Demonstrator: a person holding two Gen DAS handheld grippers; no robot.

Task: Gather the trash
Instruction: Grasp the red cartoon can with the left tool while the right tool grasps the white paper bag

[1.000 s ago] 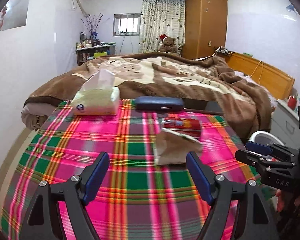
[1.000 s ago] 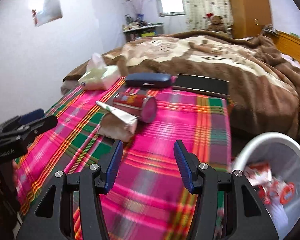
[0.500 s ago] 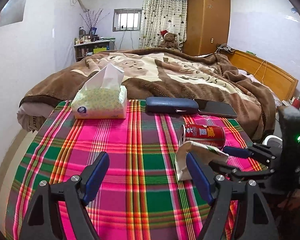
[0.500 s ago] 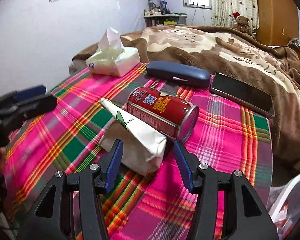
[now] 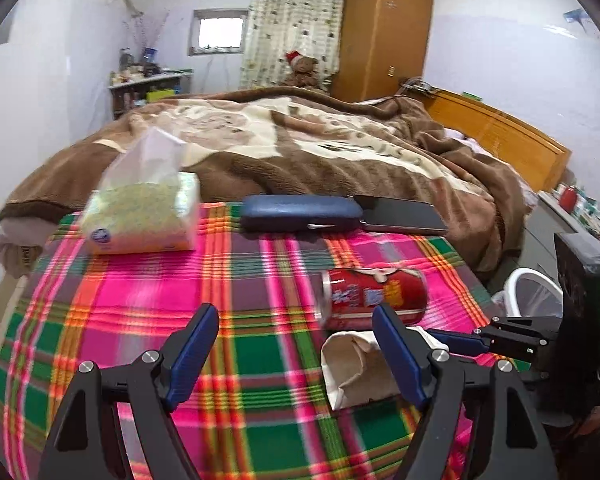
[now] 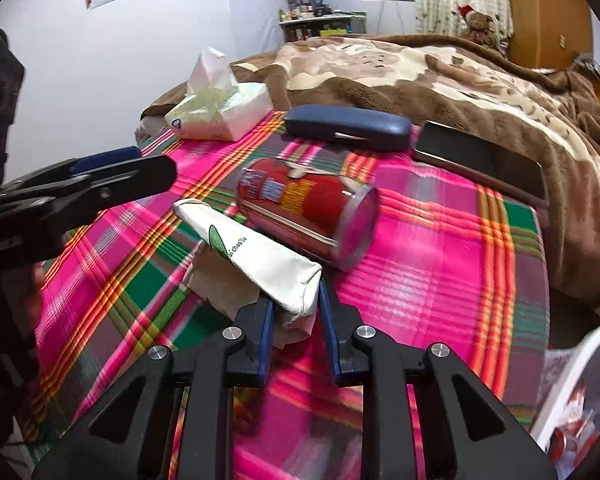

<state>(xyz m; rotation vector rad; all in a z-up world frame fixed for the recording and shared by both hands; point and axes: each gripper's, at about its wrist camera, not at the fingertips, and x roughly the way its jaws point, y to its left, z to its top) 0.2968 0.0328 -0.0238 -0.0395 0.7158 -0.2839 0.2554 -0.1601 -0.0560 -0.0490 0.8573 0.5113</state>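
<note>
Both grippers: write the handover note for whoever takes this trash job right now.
Right gripper: fingers closed on the near end of the paper bag, which lies on the plaid cloth.
Left gripper: open, holding nothing, above the cloth.
Red can lies on its side just behind the bag.
White bin at the right already holds wrappers.
Left: bin the bag, then the can.

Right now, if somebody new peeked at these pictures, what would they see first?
First the bright pink and green checked cloth covering the table. On it lies a red can on its side, touching a crumpled white paper bag, and the right tool has closed on the bag's near end. Behind them sit a tissue pack at the back left and a blue case beside a dark phone.
</note>
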